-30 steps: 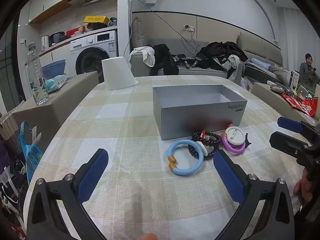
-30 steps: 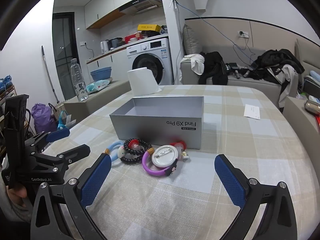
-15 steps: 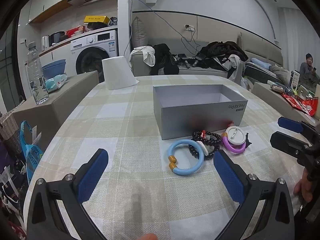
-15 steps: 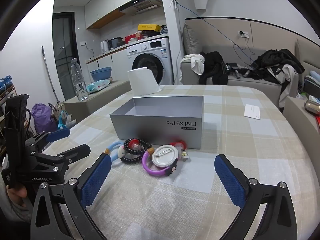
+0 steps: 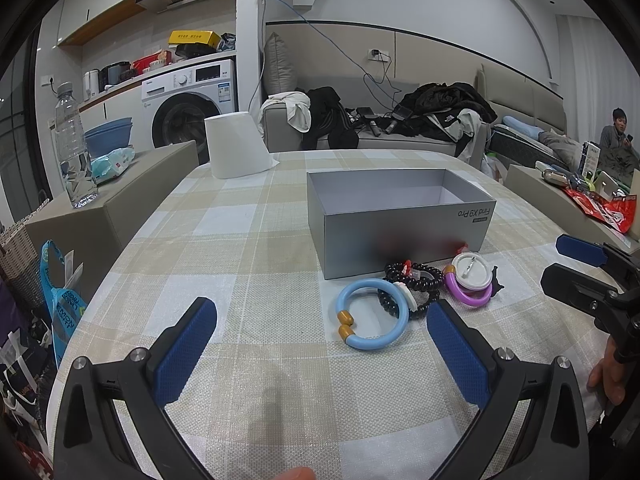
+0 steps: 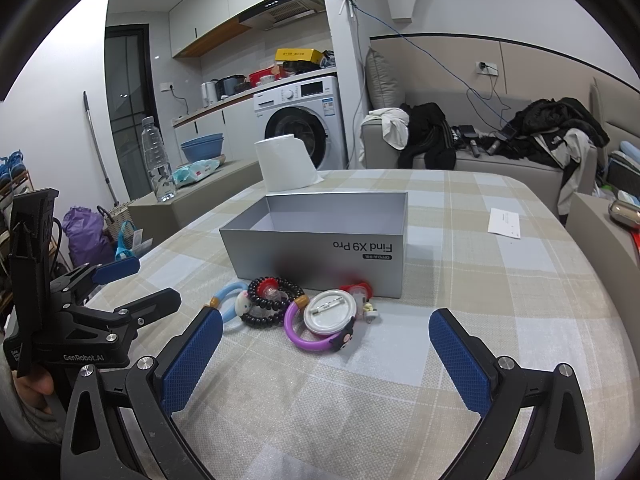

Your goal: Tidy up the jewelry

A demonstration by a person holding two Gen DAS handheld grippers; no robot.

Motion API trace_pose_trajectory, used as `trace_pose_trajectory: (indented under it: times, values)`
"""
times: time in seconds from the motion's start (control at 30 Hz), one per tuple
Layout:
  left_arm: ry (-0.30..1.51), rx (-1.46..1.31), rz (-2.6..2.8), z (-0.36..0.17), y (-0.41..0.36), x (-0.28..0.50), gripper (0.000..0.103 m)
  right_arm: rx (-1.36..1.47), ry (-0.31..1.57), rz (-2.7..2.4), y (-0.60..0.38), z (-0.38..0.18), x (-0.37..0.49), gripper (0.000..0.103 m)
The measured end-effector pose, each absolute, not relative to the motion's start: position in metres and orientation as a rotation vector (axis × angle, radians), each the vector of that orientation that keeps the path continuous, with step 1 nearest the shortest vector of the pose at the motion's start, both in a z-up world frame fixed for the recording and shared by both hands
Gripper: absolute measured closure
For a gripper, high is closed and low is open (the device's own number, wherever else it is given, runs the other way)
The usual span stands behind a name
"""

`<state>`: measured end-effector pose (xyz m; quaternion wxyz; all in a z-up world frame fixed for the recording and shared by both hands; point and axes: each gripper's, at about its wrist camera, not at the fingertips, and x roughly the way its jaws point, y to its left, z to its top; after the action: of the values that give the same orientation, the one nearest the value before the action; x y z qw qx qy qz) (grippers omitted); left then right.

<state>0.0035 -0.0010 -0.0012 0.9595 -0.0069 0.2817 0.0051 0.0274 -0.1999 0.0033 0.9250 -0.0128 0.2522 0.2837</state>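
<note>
An open grey box (image 5: 400, 216) (image 6: 320, 244) stands on the checked table. In front of it lies a small heap of jewelry: a light blue bangle (image 5: 372, 314) (image 6: 228, 300), a black bead bracelet (image 5: 416, 280) (image 6: 268, 300), a purple bangle (image 5: 468, 296) (image 6: 308, 336) and a white round badge (image 5: 472, 270) (image 6: 330, 312). My left gripper (image 5: 320, 344) is open and empty, just short of the blue bangle. My right gripper (image 6: 324, 356) is open and empty, just short of the purple bangle. Each gripper also shows in the other's view, the right one (image 5: 580, 268) and the left one (image 6: 136, 284).
A white paper roll (image 5: 236, 148) (image 6: 288, 164) stands behind the box. A paper slip (image 6: 504, 222) lies at the table's right. A water bottle (image 5: 74, 148) stands on a side unit at left. A sofa with clothes (image 5: 400, 120) is beyond the table.
</note>
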Motion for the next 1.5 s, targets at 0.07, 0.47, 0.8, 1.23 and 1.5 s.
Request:
trace_pose_trajectory:
  times: [0.07,0.47,0.8,1.23,1.5]
  values:
    - [0.571,-0.013,0.011,-0.001,-0.001,0.003,0.001,-0.026,0.517,0.582,-0.2,0.003,0.027,0.0]
    - [0.572,-0.014,0.01,-0.001,-0.001,0.003,0.001,-0.023,0.519,0.582,-0.201,0.004,0.028,0.0]
    - [0.572,-0.015,0.009,-0.001,-0.001,0.004,0.001,-0.022,0.521,0.58,-0.201,0.003,0.028,0.0]
    - [0.555,-0.037,-0.01,-0.001,0.004,0.0,0.001,-0.015,0.526,0.58,-0.205,0.001,0.032,0.0]
    - [0.553,-0.044,-0.019,-0.001,0.005,-0.002,0.001,-0.011,0.535,0.576,-0.205,0.001,0.032,0.0]
